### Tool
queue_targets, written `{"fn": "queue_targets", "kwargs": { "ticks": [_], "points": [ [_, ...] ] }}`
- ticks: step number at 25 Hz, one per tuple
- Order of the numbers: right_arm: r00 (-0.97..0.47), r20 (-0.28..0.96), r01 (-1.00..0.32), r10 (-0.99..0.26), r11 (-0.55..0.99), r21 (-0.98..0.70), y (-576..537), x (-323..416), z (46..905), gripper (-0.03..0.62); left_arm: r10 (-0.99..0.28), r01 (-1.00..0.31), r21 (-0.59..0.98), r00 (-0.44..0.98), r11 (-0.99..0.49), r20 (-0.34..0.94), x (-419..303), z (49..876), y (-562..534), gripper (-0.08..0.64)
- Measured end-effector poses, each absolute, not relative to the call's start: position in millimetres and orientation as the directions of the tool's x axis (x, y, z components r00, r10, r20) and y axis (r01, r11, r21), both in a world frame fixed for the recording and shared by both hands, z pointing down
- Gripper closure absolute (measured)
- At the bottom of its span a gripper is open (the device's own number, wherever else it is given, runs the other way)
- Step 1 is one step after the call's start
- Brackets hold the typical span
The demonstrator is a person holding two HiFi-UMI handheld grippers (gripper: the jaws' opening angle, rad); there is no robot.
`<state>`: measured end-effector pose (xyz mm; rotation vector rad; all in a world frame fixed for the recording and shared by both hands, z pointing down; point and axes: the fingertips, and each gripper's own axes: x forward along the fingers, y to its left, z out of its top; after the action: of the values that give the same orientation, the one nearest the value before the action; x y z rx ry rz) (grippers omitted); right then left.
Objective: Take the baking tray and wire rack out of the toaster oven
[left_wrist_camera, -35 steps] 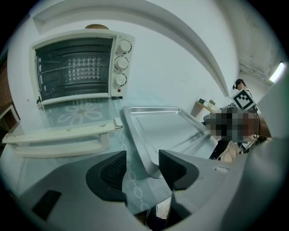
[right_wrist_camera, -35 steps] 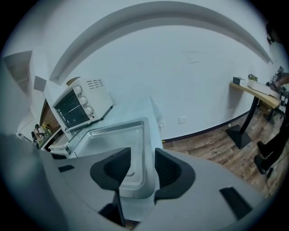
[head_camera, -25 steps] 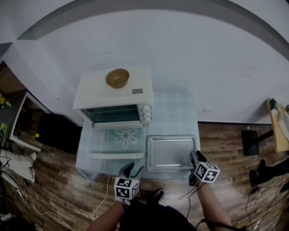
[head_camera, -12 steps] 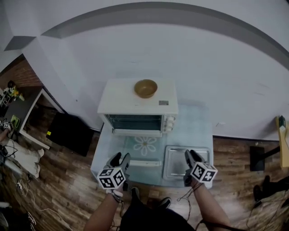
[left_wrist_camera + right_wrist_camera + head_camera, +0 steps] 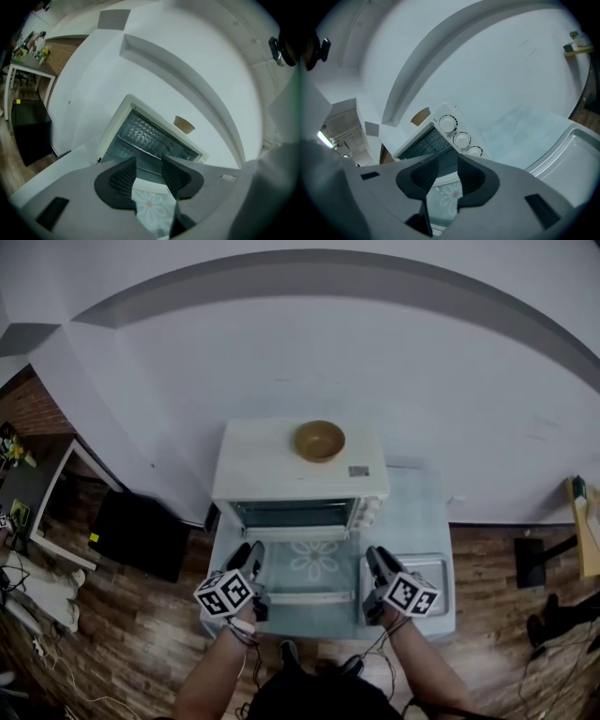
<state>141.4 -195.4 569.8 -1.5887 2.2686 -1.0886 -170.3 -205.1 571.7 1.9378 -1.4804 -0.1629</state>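
1. Step in hand: the second removal. Baking tray (image 5: 433, 570) already out, flat on the table (image 5: 412, 498) to the right of the toaster oven (image 5: 300, 460), close by the right gripper.
2. Door (image 5: 314, 561) folded down toward the person, opening clear. Wire rack judged still inside, but not told apart with certainty from the patterned grid showing in the oven cavity (image 5: 140, 133).
3. Left gripper (image 5: 147, 165): over the near left of the lowered door, aimed at the opening. Jaws partly apart, just narrowed, with nothing between the pads; only the door's flower pattern in the gap, well behind. No contact with oven or door.
4. Right gripper (image 5: 447, 161): over the near right of the door, between it and the tray, likewise aimed at the opening. Jaws partly apart, just narrowed, empty and touching nothing.
5. Next move, as a judgement:
   - Both grippers forward and lower into the opening, one toward each end of the rack's front edge.
   - Jaws wide enough to straddle the wire, then clamped, and the rack drawn out level over the door.
   - Risks: a knock against the door's edge, a one-sided pull jamming the rack in its guides.
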Motion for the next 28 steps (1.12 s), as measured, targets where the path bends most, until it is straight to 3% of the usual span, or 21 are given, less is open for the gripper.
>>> {"fn": "queue_targets", "kwargs": {
  "ticks": [9,21,28],
  "points": [
    [-0.38,0.218,-0.592,-0.899,0.056,-0.804,-229,91,579,0.485,-0.878,-0.582,0.812,0.409,-0.042,0.248,-190,605,-265,0.402],
    [-0.311,0.25,-0.507,-0.917,-0.063,-0.86,-293,48,613,0.491,-0.869,-0.55,0.832,0.442,-0.065,0.225,-185,621,-322,0.402],
    [-0.314,0.228,-0.511,-0.922,-0.038,-0.859,-343,43,622,0.486,-0.876,-0.512,0.858,0.43,-0.034,0.221,-182,631,-345,0.402]
  ]
}}
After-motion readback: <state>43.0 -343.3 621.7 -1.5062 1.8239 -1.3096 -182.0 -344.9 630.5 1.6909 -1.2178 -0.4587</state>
